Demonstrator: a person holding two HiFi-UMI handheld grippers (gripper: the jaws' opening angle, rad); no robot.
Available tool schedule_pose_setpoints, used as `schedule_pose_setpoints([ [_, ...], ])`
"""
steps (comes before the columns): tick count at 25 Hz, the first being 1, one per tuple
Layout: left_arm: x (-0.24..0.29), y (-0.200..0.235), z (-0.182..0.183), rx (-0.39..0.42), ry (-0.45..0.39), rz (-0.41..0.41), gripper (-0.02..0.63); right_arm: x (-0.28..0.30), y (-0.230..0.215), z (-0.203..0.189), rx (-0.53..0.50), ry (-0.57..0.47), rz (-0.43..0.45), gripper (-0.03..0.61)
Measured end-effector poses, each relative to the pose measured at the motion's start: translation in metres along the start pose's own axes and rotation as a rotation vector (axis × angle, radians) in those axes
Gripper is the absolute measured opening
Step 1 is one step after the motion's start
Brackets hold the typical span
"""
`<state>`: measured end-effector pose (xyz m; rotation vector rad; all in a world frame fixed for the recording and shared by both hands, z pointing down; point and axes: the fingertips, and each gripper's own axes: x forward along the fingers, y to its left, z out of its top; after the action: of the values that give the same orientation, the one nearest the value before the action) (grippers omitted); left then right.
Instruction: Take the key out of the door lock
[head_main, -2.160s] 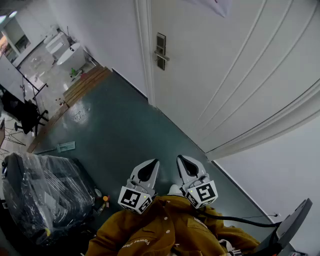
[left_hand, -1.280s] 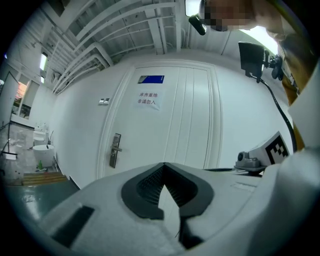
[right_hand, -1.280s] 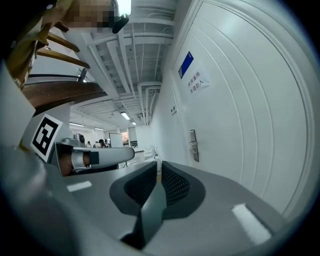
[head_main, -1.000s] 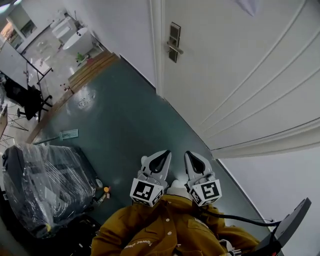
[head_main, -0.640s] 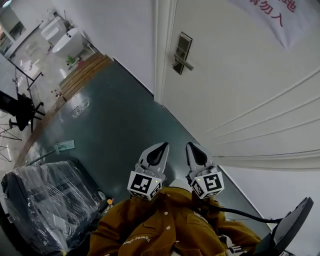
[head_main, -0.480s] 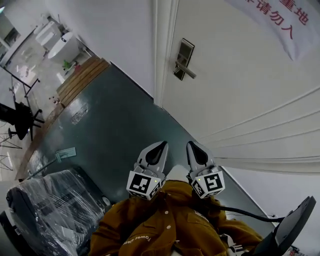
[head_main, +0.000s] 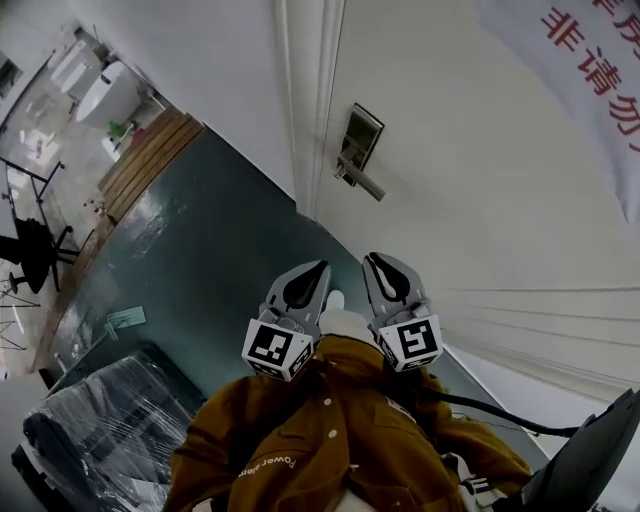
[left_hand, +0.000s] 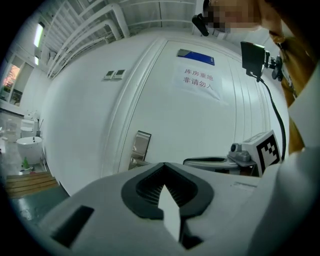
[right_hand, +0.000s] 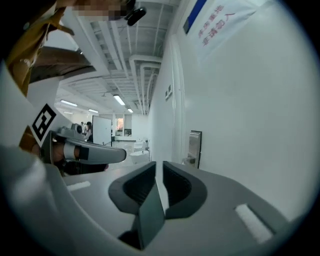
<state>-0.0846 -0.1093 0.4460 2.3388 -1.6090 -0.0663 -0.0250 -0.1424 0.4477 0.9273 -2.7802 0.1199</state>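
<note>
Green floor (head_main: 200, 235); white door (head_main: 480, 190), lock plate (head_main: 358, 138).

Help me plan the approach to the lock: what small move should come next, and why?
Probably carry the right gripper forward toward the lock plate: it hangs well short of the door, its jaws are just opening with nothing between them, and no key can be made out from here yet.

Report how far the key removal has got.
Done: nothing. In hand: left gripper shut and empty, right gripper just opening, empty, both held near the jacket, apart from the door lock. Remaining: reach the lock, grip the key, too small to make out here, and pull it.
</note>
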Motion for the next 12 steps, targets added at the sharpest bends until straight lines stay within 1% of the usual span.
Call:
schedule_pose_setpoints([
  [1,0.009,0.007,0.000,-0.009,0.005,0.008,-0.002,0.012,-0.006,0.001,-0.035,0.020,0.012,0.091],
  [2,0.017,0.015,-0.001,-0.024,0.005,0.021,-0.002,0.023,-0.014,0.002,-0.062,0.037,0.020,0.143],
  [3,0.024,0.023,-0.001,-0.041,0.003,0.034,-0.002,0.034,-0.023,0.001,-0.083,0.051,0.017,0.160],
  [6,0.039,0.043,0.000,-0.078,0.006,0.053,-0.002,0.067,-0.053,-0.006,-0.136,0.101,-0.037,0.169],
  [8,0.044,0.054,0.001,-0.089,0.016,0.045,-0.002,0.087,-0.067,-0.017,-0.195,0.165,-0.070,0.243],
  [9,0.048,0.061,0.002,-0.093,0.021,0.038,-0.002,0.098,-0.073,-0.021,-0.237,0.199,-0.082,0.306],
  [10,0.052,0.067,0.004,-0.092,0.025,0.031,-0.002,0.107,-0.078,-0.024,-0.280,0.230,-0.090,0.333],
  [12,0.060,0.079,0.008,-0.087,0.029,0.020,-0.002,0.125,-0.087,-0.030,-0.339,0.286,-0.093,0.333],
])
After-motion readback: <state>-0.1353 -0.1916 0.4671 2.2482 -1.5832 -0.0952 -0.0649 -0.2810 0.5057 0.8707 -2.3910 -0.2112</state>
